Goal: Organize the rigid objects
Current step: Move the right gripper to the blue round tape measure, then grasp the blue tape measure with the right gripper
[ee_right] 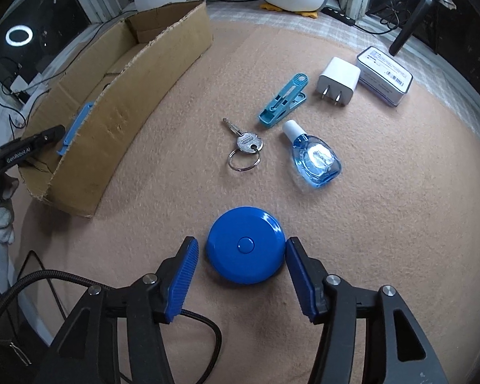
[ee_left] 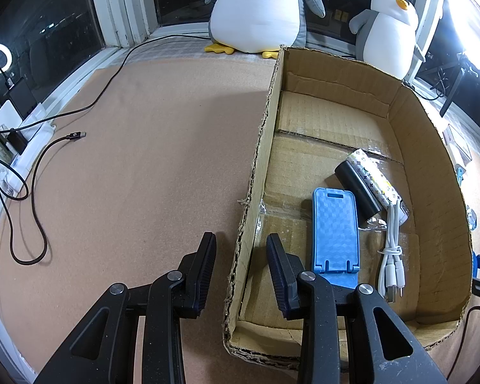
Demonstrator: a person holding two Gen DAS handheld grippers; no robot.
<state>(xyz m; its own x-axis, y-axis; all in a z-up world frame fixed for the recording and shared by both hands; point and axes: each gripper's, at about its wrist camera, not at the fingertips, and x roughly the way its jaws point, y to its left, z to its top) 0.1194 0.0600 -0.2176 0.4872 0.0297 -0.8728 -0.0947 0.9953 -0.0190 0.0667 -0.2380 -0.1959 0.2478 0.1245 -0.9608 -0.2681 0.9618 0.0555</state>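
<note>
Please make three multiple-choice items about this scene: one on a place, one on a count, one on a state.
1. Where does the blue phone stand lie?
A. inside the cardboard box
B. on the mat
C. on the windowsill

2. How many keys hang on the key ring?
A. three
B. one
C. none

3. How is the right hand-held gripper?
A. shut on the clothes peg
B. open, around the round blue tape measure
C. shut, empty

Answers: 1 A, it rests on the box floor; 2 B, a single key shows; 3 B, the fingers flank the disc, apart.

Black grippers, ribbed blue-black jaws
</note>
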